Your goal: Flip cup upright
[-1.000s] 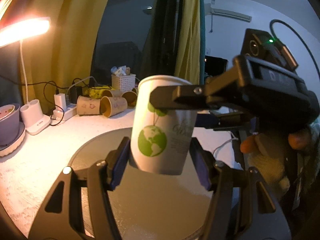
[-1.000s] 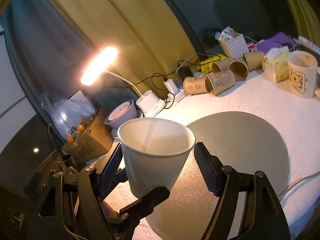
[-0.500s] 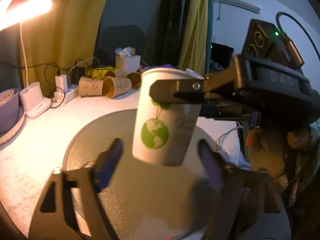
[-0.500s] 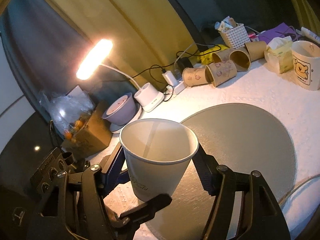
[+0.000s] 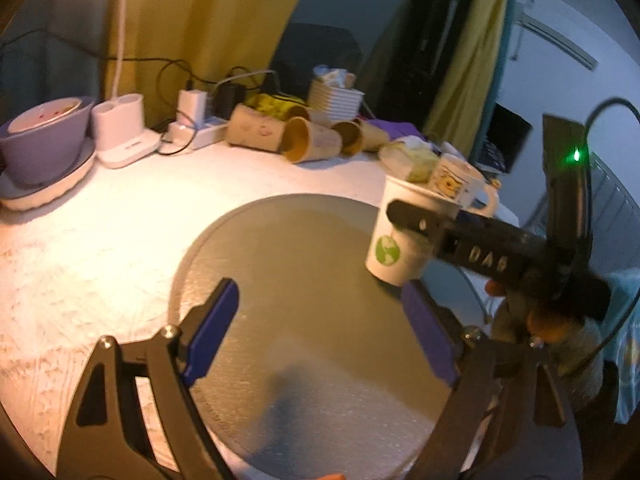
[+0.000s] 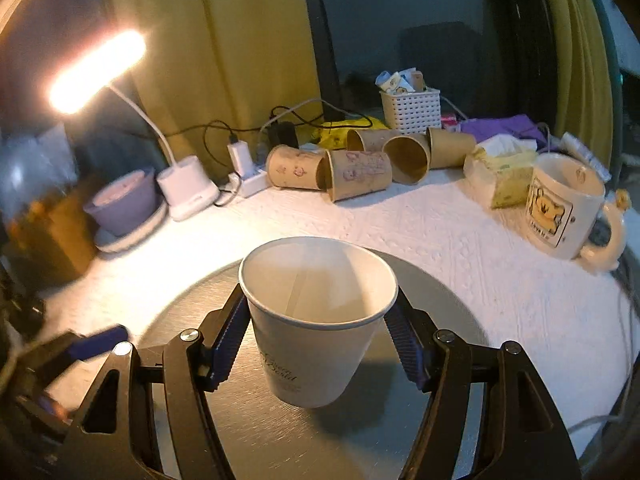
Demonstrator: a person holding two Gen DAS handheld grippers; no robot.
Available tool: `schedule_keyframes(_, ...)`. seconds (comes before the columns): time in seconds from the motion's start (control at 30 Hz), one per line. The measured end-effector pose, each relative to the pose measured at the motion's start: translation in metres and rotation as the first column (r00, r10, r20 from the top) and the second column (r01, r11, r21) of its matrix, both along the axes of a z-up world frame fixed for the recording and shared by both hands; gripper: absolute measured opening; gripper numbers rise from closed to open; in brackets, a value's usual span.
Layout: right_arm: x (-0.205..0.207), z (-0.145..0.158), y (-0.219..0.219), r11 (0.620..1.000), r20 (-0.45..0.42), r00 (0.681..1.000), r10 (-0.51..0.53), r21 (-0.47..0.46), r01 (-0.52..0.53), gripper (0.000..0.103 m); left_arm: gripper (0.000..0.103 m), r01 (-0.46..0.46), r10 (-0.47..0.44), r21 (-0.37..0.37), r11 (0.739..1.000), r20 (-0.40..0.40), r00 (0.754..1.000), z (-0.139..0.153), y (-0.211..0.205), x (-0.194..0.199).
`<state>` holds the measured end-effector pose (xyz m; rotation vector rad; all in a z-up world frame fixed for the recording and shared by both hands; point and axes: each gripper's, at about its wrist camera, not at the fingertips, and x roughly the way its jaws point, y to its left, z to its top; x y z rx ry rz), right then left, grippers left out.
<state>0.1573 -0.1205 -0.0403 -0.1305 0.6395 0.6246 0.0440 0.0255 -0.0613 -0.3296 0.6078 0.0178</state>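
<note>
Nearest you, your right gripper (image 6: 318, 340) has its jaws closed on the cup (image 6: 316, 320), one blue pad pressed to each side just under the rim, so the mouth faces up and the cup sits level. Its base is down at the round grey mat (image 6: 436, 280), though from the right wrist view you cannot tell whether it rests there or hangs just above. The left wrist view settles little more, but it does show the green globe print on the cup (image 5: 404, 240), which the right view hides, and it shows the cup standing at the mat's far right edge. Your left gripper (image 5: 320, 336) is held with jaws wide open over bare mat, gripping nothing, well apart from the cup, probably to leave the right one room. Farther off, brown cups (image 6: 360, 176) lie on their sides on the white surface (image 6: 460, 240) by the mug (image 6: 564, 216).
</note>
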Motion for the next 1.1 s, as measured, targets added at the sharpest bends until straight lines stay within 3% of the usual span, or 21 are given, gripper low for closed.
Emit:
schedule_keyframes(0.27,-0.012,-0.006,0.015,0.995,0.105,0.994,0.009,-0.096,0.001,0.07,0.085,-0.036,0.035,-0.027,0.999,-0.01,0.999,0.0,0.01,-0.002)
schedule_keyframes(0.63,-0.024,-0.007,0.009,0.995,0.093,0.996,0.01,-0.101,0.0,0.071,0.085,-0.055,0.055,-0.001,0.998,-0.011,0.998,0.001,0.008,-0.002)
schedule_keyframes(0.8,-0.03,-0.009,0.004,0.995,0.089,0.996,0.025,-0.097,-0.016,0.079,0.085,-0.07,0.07,0.006,0.998,-0.013,0.997,0.0,0.008,-0.002)
schedule_keyframes(1.1,-0.051,-0.007,-0.015,0.997,0.068,0.998,0.015,-0.077,-0.009,0.08,0.085,-0.071,0.068,0.068,0.995,0.043,0.997,0.009,-0.003,-0.01)
